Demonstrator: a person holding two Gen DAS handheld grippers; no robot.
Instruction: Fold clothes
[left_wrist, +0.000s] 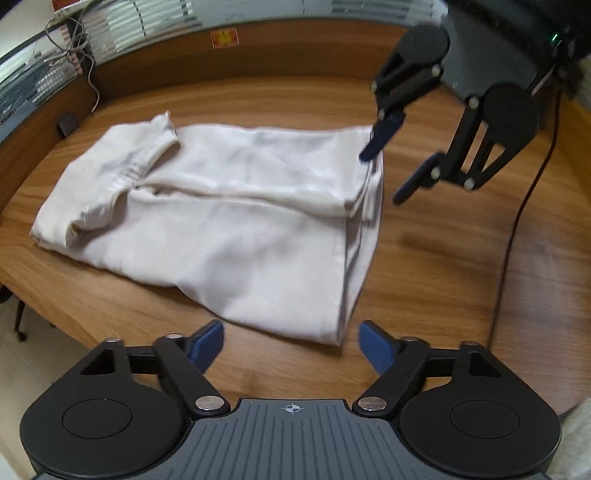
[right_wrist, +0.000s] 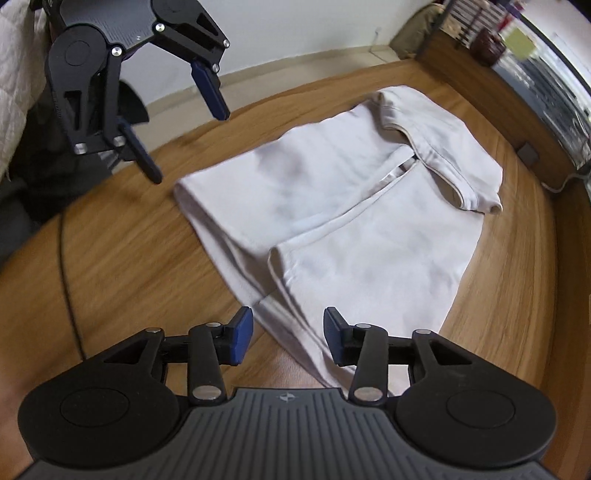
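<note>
A white garment (left_wrist: 221, 206), folded into a rough rectangle, lies flat on the wooden surface (left_wrist: 424, 258), in the middle of both views. In the left wrist view, the left hand-held gripper (left_wrist: 291, 341) is at the bottom of the frame with its blue fingers (left_wrist: 207, 343) spread wide, just before the near corner of the garment and holding nothing. In the same view the right hand-held gripper (left_wrist: 397, 164) is in the upper right, also spread, with one finger over the far right corner of the cloth. A black cable (left_wrist: 517, 229) runs over the surface at the right side.
</note>
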